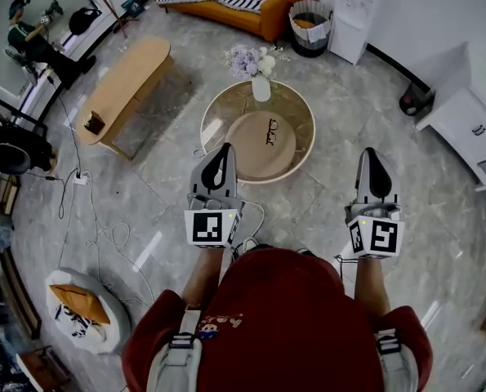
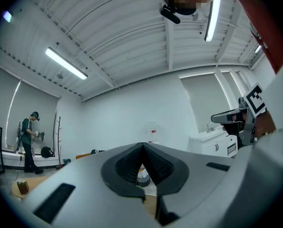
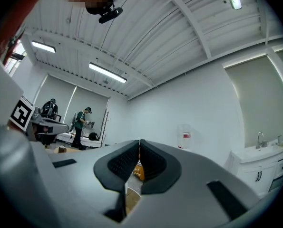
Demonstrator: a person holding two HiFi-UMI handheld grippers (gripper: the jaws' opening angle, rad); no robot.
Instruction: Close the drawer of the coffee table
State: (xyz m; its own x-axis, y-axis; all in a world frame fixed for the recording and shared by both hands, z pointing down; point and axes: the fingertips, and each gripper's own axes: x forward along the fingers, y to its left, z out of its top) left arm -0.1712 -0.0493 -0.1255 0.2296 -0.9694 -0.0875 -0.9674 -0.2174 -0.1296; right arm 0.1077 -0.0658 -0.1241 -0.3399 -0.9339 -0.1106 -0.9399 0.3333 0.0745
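In the head view, a long wooden coffee table [image 1: 127, 78] stands to the upper left, with a small dark opening at its near end [image 1: 94, 122]; whether that is the drawer I cannot tell. Both grippers hover level over the floor, far from it. My left gripper [image 1: 223, 149] points toward a round glass-topped table [image 1: 301, 104], jaws shut with nothing between them. My right gripper [image 1: 371, 152] is held to the right of that table, also shut and empty. In the gripper views the left gripper's [image 2: 142, 146] and the right gripper's [image 3: 139, 142] tips meet.
A vase of flowers [image 1: 260, 86] stands on the round table. An orange sofa [image 1: 251, 6], a basket [image 1: 309, 24] and white cabinets [image 1: 470, 121] line the far side and right. Cables [image 1: 104, 235] and a white cushion [image 1: 83, 309] lie left. A person [image 1: 32, 39] sits at the far left.
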